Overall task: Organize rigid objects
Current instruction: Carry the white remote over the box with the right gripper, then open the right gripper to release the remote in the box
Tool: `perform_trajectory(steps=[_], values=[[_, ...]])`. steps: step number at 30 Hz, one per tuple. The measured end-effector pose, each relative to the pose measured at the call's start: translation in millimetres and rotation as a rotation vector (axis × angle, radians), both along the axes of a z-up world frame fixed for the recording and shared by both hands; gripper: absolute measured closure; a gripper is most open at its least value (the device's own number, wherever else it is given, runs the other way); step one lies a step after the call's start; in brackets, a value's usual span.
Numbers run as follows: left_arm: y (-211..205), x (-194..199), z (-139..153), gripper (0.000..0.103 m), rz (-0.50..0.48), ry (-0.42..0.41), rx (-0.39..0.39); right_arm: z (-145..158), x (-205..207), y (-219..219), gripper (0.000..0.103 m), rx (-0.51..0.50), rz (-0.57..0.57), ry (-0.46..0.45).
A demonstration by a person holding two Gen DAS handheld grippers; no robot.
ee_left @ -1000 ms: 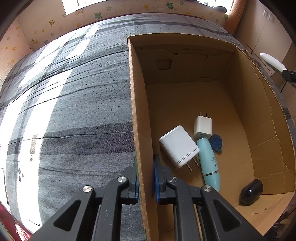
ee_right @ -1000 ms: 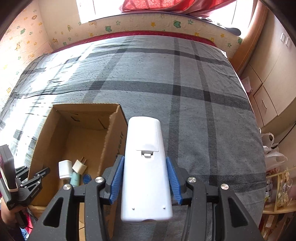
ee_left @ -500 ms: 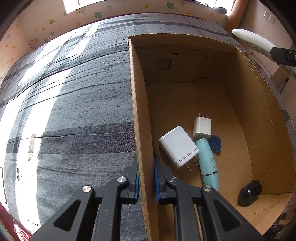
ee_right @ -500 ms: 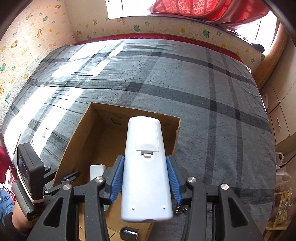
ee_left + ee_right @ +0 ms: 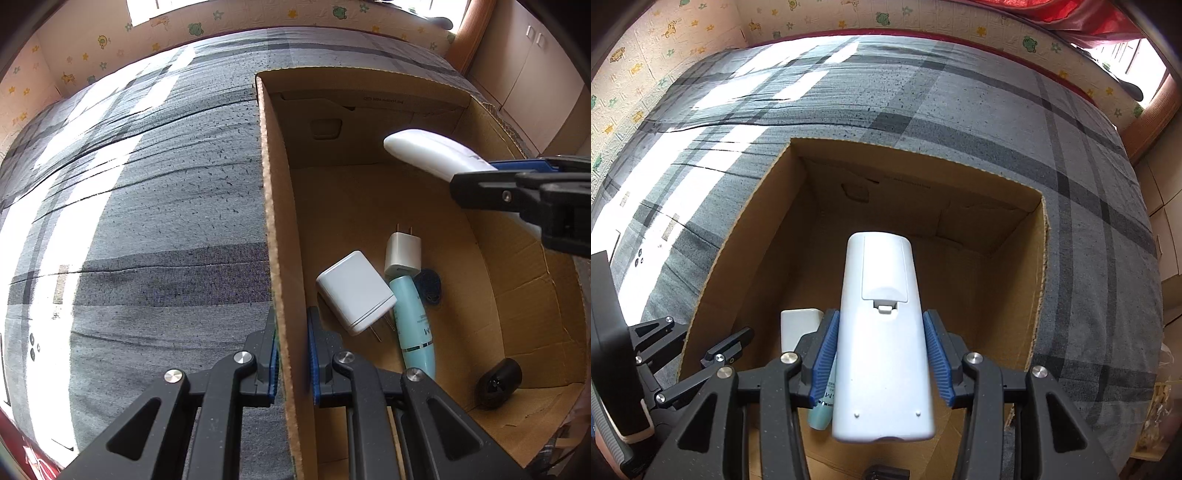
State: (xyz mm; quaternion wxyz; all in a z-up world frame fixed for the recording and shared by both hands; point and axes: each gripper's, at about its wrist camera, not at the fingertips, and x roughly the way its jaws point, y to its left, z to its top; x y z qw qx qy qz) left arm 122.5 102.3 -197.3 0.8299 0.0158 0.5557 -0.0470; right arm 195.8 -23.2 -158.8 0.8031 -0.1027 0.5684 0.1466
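An open cardboard box (image 5: 275, 206) (image 5: 1039, 280) sits on a grey plaid bed. My left gripper (image 5: 291, 350) (image 5: 698, 350) is shut on the box's left wall, one finger inside and one outside. My right gripper (image 5: 881, 354) (image 5: 517, 173) is shut on a white remote control (image 5: 882, 325) (image 5: 428, 151), back side up, held above the box's inside. On the box floor lie a large white charger (image 5: 354, 291) (image 5: 798, 326), a small white plug (image 5: 402, 253), a teal tube (image 5: 415, 321) (image 5: 823, 402), a dark blue fob (image 5: 428, 286) and a black rounded object (image 5: 498, 382).
The grey plaid bedspread (image 5: 960, 103) spreads around the box on all sides. A papered wall with cartoon prints (image 5: 665, 33) runs along the far edge. Wooden cabinets (image 5: 535, 62) stand to the right of the bed. The far half of the box floor (image 5: 369, 199) holds nothing.
My right gripper has carried the remote leftward and down, from beside the box to above its inside. The left gripper has stayed clamped on the box wall.
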Motion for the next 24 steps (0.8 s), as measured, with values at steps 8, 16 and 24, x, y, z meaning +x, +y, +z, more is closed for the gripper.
perform_trajectory(steps=[8, 16, 24], values=[[6, 1, -1, 0.089, -0.001, 0.0, -0.009, -35, 6, 5, 0.053, -0.053, -0.033, 0.061], [9, 1, -1, 0.09, 0.0, 0.001, -0.011, -47, 6, 2, 0.053, -0.07, -0.039, 0.09], [6, 1, -3, 0.089, 0.0, 0.0, -0.002, -51, 6, 0, 0.053, -0.064, -0.028, 0.108]])
